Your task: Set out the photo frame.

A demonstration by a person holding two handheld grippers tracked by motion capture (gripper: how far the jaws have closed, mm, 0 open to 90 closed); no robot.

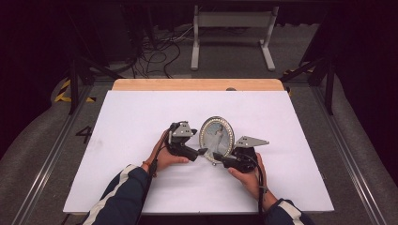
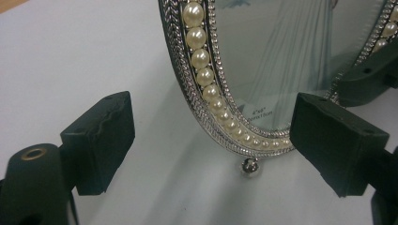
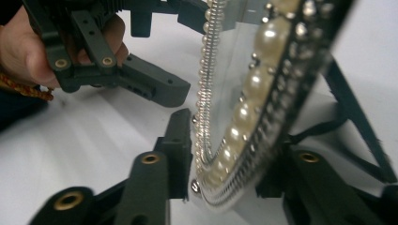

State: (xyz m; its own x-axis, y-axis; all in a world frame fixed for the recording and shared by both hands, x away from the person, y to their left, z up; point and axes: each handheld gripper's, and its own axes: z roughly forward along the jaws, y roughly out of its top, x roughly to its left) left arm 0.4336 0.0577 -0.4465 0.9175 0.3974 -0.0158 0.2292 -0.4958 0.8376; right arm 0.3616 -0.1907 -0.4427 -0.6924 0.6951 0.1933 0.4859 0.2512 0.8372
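Oval picture frame [image 1: 217, 137] stands upright at centre of the counter [image 1: 131, 122]; right claw [image 3: 225, 187] grips its lower rim, left claw [image 2: 211, 145] open alongside, release outstanding.

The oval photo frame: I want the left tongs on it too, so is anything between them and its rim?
Nothing visible. The left tongs are open, with only bare white table before the pearl-edged frame. The right tongs straddle its lower edge on the other side.

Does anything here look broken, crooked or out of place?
Nothing stands out. The oval picture frame stands upright on the white table, its pearl border unbroken where visible. The right gripper straddles its lower rim, and the left gripper waits open beside it.
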